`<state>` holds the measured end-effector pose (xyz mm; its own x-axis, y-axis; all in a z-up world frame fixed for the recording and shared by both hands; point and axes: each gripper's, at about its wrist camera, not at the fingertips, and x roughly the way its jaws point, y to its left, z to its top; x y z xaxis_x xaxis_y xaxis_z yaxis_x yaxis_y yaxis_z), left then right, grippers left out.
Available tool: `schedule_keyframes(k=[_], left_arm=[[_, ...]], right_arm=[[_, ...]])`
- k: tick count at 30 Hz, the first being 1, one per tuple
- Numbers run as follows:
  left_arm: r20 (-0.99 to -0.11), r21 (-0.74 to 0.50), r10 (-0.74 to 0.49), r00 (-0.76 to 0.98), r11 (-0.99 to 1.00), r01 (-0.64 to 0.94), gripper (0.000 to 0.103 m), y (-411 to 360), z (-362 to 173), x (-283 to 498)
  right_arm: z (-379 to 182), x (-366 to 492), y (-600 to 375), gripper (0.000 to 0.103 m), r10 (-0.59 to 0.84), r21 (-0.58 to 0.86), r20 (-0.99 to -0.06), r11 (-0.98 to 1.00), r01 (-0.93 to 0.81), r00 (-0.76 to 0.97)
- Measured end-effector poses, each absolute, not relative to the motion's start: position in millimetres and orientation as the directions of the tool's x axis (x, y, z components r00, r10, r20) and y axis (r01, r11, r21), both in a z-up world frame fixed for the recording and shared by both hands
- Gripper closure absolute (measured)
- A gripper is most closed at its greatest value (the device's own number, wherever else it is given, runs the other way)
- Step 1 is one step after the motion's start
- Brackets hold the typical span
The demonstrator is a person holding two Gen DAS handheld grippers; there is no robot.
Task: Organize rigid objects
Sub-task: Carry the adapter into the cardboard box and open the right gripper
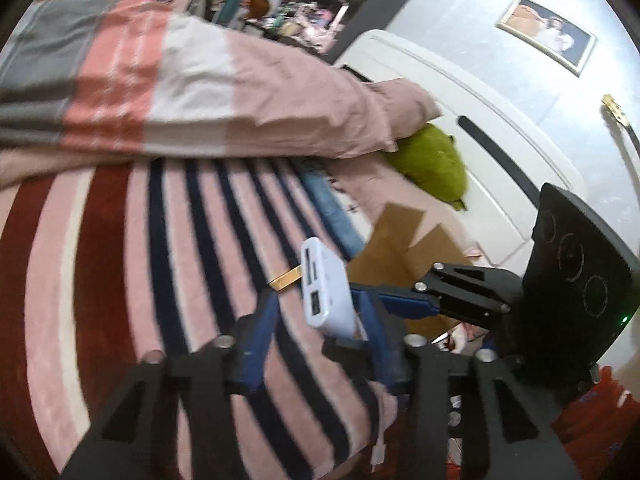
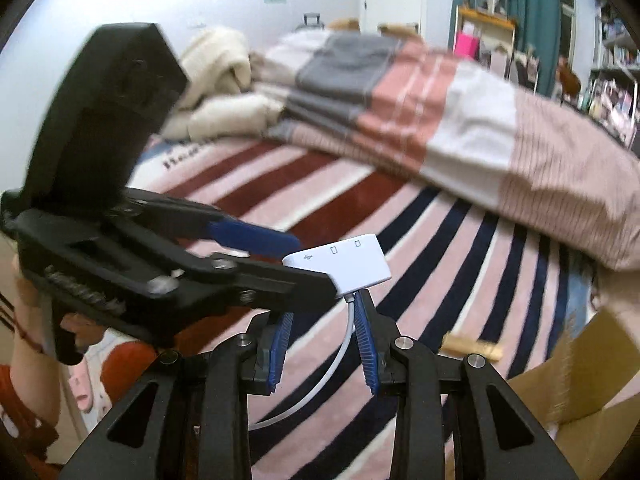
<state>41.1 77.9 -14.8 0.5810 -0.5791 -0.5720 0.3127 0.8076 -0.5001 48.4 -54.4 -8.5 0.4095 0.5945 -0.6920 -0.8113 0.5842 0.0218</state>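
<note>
A white card-reader adapter (image 1: 326, 290) with a short white cable (image 2: 316, 390) is held in the air above a striped bed. In the left wrist view my left gripper (image 1: 320, 312) is open, its blue pads either side of the adapter with gaps. My right gripper (image 1: 404, 294) comes in from the right and its blue pad meets the adapter's side. In the right wrist view the adapter (image 2: 352, 262) sits at the tips of my right gripper (image 2: 322, 314), whose pads stand apart around the cable end. The left gripper (image 2: 304, 258) closes in on the adapter from the left.
A brown cardboard box (image 1: 404, 248) (image 2: 580, 396) stands open on the bed near the headboard. A small tan object (image 2: 474, 348) lies on the striped blanket (image 1: 160, 260). A folded striped duvet (image 2: 420, 120) and a green pillow (image 1: 434, 162) lie behind.
</note>
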Motion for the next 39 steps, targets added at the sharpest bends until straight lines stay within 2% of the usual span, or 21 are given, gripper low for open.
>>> schedule_keyframes(k=[2, 6, 14, 19, 26, 28, 30, 32, 34, 39], left_arm=[[-0.562, -0.499, -0.603, 0.567, 0.793, 0.349, 0.081, 65, 0, 49], [-0.564, -0.469, -0.615, 0.551, 0.788, 0.399, 0.082, 29, 27, 69], [-0.621, -0.374, -0.617, 0.483, 0.776, 0.509, 0.082, -81, 66, 117], [-0.656, -0.347, -0.617, 0.435, 0.758, 0.552, 0.082, -140, 53, 142], [-0.747, -0.358, -0.575, 0.335, 0.772, 0.526, 0.081, -165, 1, 160], [-0.786, -0.33, -0.527, 0.323, 0.8, 0.501, 0.077, -168, -9, 161], [-0.816, -0.285, -0.473, 0.334, 0.83, 0.479, 0.052, -168, -12, 162], [-0.814, -0.28, -0.465, 0.348, 0.839, 0.467, 0.042, -161, -9, 158], [-0.795, -0.298, -0.487, 0.363, 0.833, 0.466, 0.041, -152, -1, 153], [-0.755, -0.278, -0.478, 0.45, 0.853, 0.441, 0.039, -114, 26, 131]], right_arm=[[3, 51, -63, 0.077, 0.603, 0.019, -0.673, 0.592, -0.806, 0.428], [26, 63, -97, 0.077, 0.611, 0.023, -0.628, 0.634, -0.773, 0.483], [57, 98, -190, 0.077, 0.572, 0.063, -0.575, 0.744, -0.666, 0.584], [52, 114, -241, 0.077, 0.516, 0.073, -0.586, 0.801, -0.594, 0.624], [8, 132, -271, 0.077, 0.462, 0.095, -0.684, 0.824, -0.559, 0.564], [-6, 137, -272, 0.076, 0.456, 0.116, -0.725, 0.819, -0.562, 0.515], [-16, 141, -271, 0.076, 0.439, 0.131, -0.768, 0.821, -0.556, 0.467], [-19, 144, -272, 0.069, 0.415, 0.132, -0.799, 0.827, -0.546, 0.436], [-17, 140, -273, 0.056, 0.404, 0.12, -0.801, 0.832, -0.542, 0.442], [2, 126, -257, 0.056, 0.426, 0.103, -0.78, 0.811, -0.577, 0.459]])
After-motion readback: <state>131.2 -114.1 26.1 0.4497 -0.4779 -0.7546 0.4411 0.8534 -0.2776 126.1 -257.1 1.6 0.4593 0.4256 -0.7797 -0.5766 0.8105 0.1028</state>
